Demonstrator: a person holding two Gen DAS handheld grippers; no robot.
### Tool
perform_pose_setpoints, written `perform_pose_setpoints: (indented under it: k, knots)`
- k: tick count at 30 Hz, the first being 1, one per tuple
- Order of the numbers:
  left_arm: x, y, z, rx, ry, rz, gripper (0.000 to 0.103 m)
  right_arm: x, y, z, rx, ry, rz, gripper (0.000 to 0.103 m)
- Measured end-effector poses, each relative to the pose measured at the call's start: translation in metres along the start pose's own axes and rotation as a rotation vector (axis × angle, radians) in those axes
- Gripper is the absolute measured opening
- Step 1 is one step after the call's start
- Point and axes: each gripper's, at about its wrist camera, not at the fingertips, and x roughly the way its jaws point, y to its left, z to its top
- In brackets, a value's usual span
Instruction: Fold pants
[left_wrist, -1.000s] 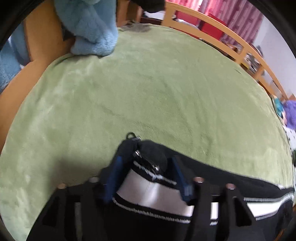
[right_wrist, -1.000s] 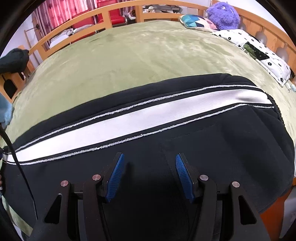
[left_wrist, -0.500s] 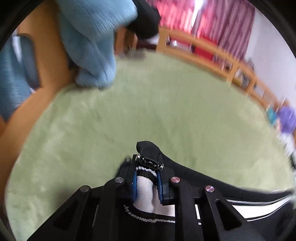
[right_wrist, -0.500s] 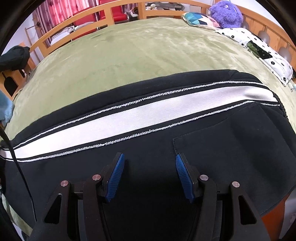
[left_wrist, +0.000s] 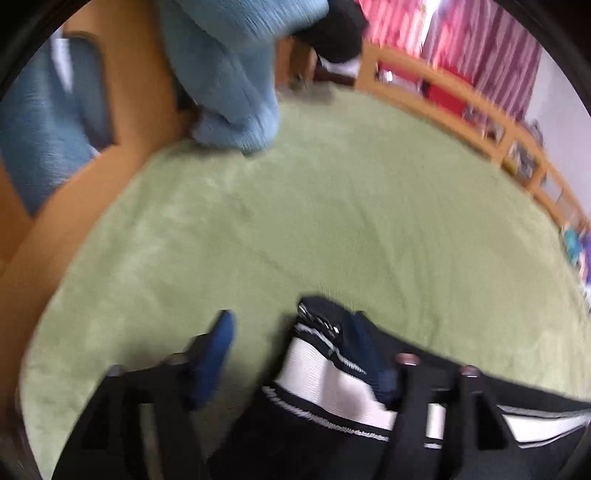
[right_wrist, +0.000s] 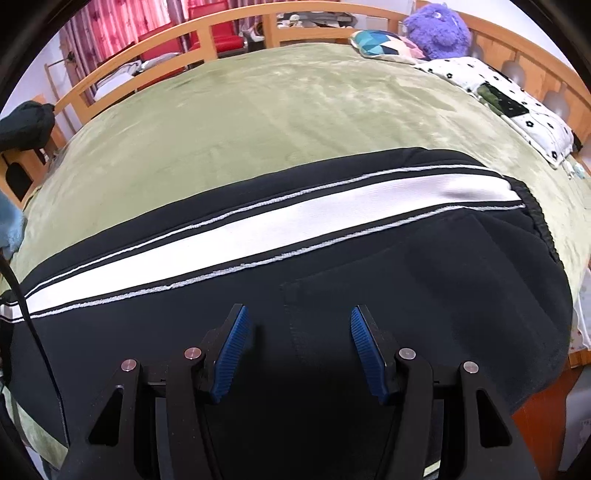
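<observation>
Black pants with a wide white side stripe (right_wrist: 280, 229) lie flat across the near part of a green blanket (right_wrist: 295, 110). In the left wrist view the cuff end of the pants (left_wrist: 325, 354), with a small metal zipper, lies between the jaws. My left gripper (left_wrist: 295, 343) is open; the cuff rests against the right finger. My right gripper (right_wrist: 297, 334) is open and empty, hovering just above the black fabric near the waist and a pocket seam.
A blue fuzzy garment (left_wrist: 229, 74) hangs over the wooden bed frame (left_wrist: 461, 122) at the far left corner. A purple plush (right_wrist: 437, 29), a patterned cushion (right_wrist: 384, 42) and a white dotted quilt (right_wrist: 509, 107) lie at the far right. Red chairs stand beyond the rail.
My left gripper closed on the cuff half a second ago and has now opened, letting it go. The right gripper stayed open over the pants, barely moving.
</observation>
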Motion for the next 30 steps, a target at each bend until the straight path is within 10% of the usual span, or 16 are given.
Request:
perform_pose_setpoints:
  k: [13,27,30]
  knots:
    - [-0.079,0.009,-0.087,-0.055,0.078,-0.165,0.076,-0.02,0.008,-0.026,-0.096,-0.027,0.016,0.057]
    - [-0.106,-0.112,-0.174,0.102,0.174,-0.245,0.076,-0.056,-0.149,-0.062,0.089,-0.051,-0.108,0.061]
    - [-0.107,-0.145,-0.185,0.148,0.187,-0.258,0.076,-0.051,-0.188,-0.058,0.179,-0.066,-0.034,0.075]
